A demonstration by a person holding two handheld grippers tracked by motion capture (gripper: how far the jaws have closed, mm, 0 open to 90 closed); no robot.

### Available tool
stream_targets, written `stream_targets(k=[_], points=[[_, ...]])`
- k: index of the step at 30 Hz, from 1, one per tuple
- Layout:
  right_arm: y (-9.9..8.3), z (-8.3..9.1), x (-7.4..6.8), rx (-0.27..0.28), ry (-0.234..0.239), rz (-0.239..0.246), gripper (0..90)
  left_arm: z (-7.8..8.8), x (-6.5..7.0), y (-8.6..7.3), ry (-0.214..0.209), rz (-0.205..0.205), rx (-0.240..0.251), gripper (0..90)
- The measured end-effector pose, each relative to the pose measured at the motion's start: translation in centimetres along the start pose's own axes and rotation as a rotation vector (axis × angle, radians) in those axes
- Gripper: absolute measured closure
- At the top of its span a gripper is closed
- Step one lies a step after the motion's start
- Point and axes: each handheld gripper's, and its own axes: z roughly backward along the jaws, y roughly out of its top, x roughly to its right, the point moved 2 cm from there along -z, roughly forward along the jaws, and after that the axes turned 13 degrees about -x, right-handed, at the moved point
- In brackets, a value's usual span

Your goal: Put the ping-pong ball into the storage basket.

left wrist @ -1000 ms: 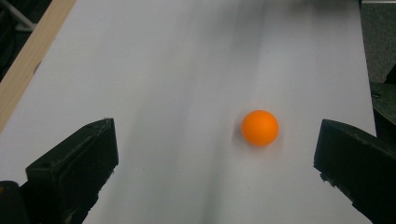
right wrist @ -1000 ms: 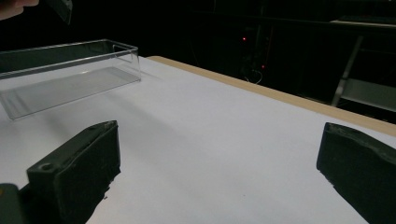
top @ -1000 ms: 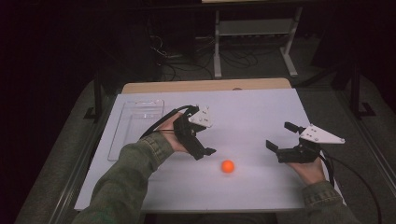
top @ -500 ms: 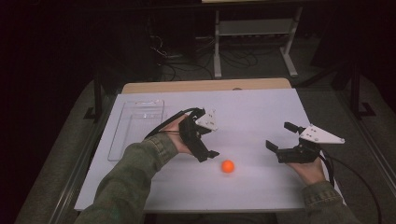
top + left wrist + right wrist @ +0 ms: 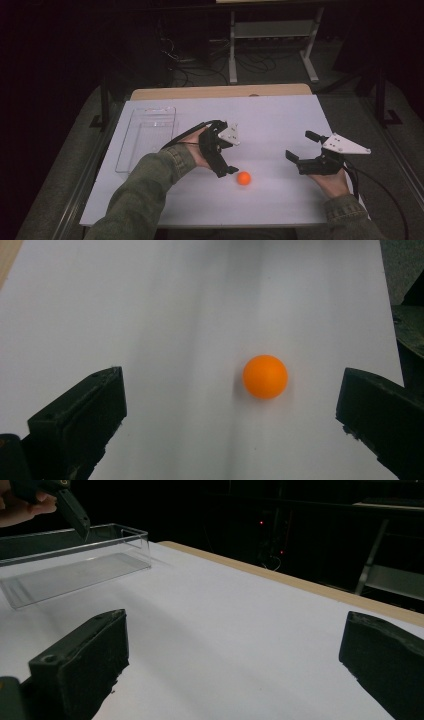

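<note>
Between the wide-spread jaws of the left tongs (image 5: 230, 415) sits an orange ball (image 5: 265, 376), off-centre toward one jaw, resting on the white bench (image 5: 280, 125). A lopsided close could nudge it rolling before both jaws meet it. Right tongs (image 5: 304, 150) hover wide and empty, well apart; a clear tray (image 5: 147, 135) lies at far left

Clear plastic tray (image 5: 148, 135) on white table (image 5: 280, 120), metal shelf frame (image 5: 270, 35) behind
</note>
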Motion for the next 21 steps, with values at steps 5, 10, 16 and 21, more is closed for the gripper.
stream_targets(k=[5,10,16,21], points=[[0.0,0.0,0.0,-0.002,0.001,0.003,0.0,-0.5,0.1,0.1,-0.005,-0.008,-0.014,0.0],[0.0,0.0,0.0,-0.002,0.001,0.002,0.0,-1.0,0.2,0.3,-0.014,-0.013,-0.026,0.0],[0.0,-0.1,0.0,-0.004,0.003,0.003,0.0,-1.7,0.4,0.4,-0.024,-0.028,-0.054,0.0],[0.0,-0.1,-0.1,-0.004,0.004,0.004,0.0,-2.3,0.6,0.6,-0.032,-0.035,-0.064,0.0]])
